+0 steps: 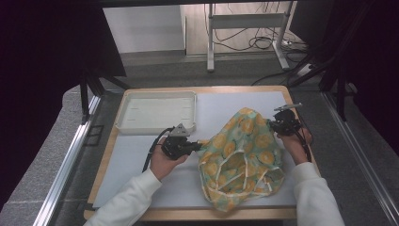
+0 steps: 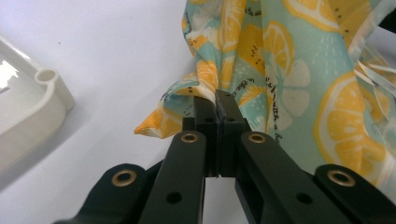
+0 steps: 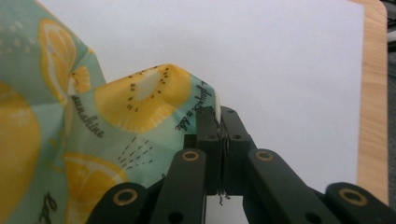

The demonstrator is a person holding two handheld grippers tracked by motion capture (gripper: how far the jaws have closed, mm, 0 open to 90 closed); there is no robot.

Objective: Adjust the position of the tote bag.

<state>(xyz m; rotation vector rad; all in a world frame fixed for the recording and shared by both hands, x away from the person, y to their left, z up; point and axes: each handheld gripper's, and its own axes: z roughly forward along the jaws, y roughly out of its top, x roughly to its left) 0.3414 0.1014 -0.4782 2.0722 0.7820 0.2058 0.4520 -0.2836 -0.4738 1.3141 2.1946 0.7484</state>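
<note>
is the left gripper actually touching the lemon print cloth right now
Touching. In the left gripper view, the left gripper has its jaws shut on a fold of the lemon print cloth.

Thin, crinkly bag [image 1: 242,157] in mint green, printed all over with yellow lemon slices and bits of black script. Pulled up off the white tabletop [image 1: 155,155] at two spots, one edge pinched in the left tool [image 1: 194,147], the opposite corner pinched in the right tool [image 1: 273,123]. Rest sagging in loose folds, lower part crumpled near the front edge
</note>
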